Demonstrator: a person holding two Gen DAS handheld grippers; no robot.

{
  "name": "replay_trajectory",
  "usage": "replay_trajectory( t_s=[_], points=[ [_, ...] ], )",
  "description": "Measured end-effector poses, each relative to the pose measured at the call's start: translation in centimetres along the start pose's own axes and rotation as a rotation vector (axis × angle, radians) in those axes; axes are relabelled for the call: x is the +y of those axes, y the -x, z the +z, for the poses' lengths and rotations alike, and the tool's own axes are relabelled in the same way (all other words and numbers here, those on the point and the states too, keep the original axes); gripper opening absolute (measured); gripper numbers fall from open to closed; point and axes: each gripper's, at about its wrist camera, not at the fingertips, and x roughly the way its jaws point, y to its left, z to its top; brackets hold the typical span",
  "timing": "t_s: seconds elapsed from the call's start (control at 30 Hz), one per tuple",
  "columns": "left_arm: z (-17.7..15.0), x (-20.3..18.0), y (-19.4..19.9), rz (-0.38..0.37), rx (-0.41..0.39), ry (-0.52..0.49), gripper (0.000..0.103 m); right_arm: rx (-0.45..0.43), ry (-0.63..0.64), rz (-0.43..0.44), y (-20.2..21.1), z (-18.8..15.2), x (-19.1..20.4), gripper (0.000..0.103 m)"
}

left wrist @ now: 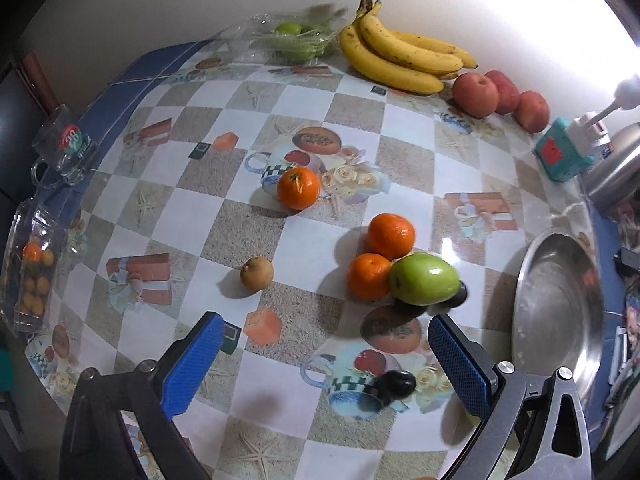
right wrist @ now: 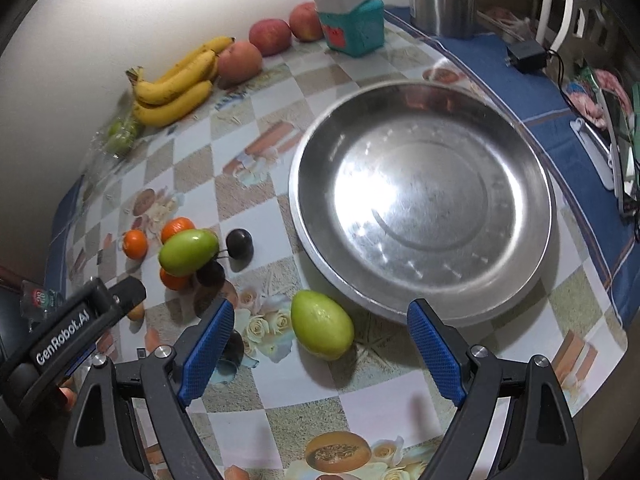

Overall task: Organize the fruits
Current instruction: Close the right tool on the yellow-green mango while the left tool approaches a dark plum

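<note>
- A green fruit (right wrist: 322, 330) is lying on the table just ahead of the right gripper (right wrist: 320, 360), between the lines of its two fingers and touching neither; it is sitting right beside the near rim of the steel plate (right wrist: 472, 304), which I judge to be where the fruit is meant to go.
- The right gripper is standing wide apart and holding nothing, seemingly lined up to close on that fruit.
- The left gripper (left wrist: 324, 360) is also gaping wide and carrying nothing; a dark plum (left wrist: 396, 385) is lying between its fingers, touching neither.
- Further ahead of the left gripper, a second green fruit (left wrist: 424, 278) is leaning against two oranges (left wrist: 370, 276); a third orange (left wrist: 299, 188) is sitting apart, beyond them, and one small brown fruit (left wrist: 257, 273) is lying ahead to the left.
- From the right wrist view, two more dark plums (right wrist: 239, 242) are showing by that cluster, making three.
- Far ahead, against the wall, one bunch of bananas (left wrist: 400, 54) and three red apples (left wrist: 476, 94) are lying side by side, probably sorted by kind already.
- The plate is holding no fruit.
</note>
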Motion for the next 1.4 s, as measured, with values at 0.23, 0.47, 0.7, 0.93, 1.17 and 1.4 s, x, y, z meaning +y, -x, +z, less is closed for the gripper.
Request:
replay_trajectory(
  t_s=[0.23, 0.47, 0.7, 0.93, 1.17, 1.4],
  points=[
    [-0.9, 0.1, -2.4, -0.021, 0.088, -0.007, 0.103, 0.050, -0.068, -0.031, -1.8, -0.8, -0.7, 0.089],
    [-1.7, 0.8, -4.1, 0.027, 0.144, 0.006, 0.103, 0.080, -0.128, -0.043, -2.7, -1.2, -1.4, 0.089],
    [-2.0, 2.5, -6.1, 0.086, 0.209, 0.054, 0.103, 0.107, -0.169, -0.056, -4.0, -1.1, -0.6, 0.089],
    [-1.6, 3.5, -6.0, 0.077, 0.207, 0.080, 0.103, 0.112, -0.182, -0.067, -5.4, -0.9, 0.1, 0.089],
    [-0.2, 3.8, -5.4, 0.071, 0.205, 0.080, 0.103, 0.091, -0.185, -0.092, -5.7, -0.7, -0.3, 0.087],
    [-0.2, 3.4, -5.0, 0.079, 0.187, 0.070, 0.103, 0.093, -0.170, -0.078, -5.7, -0.7, -0.4, 0.053]
  ],
)
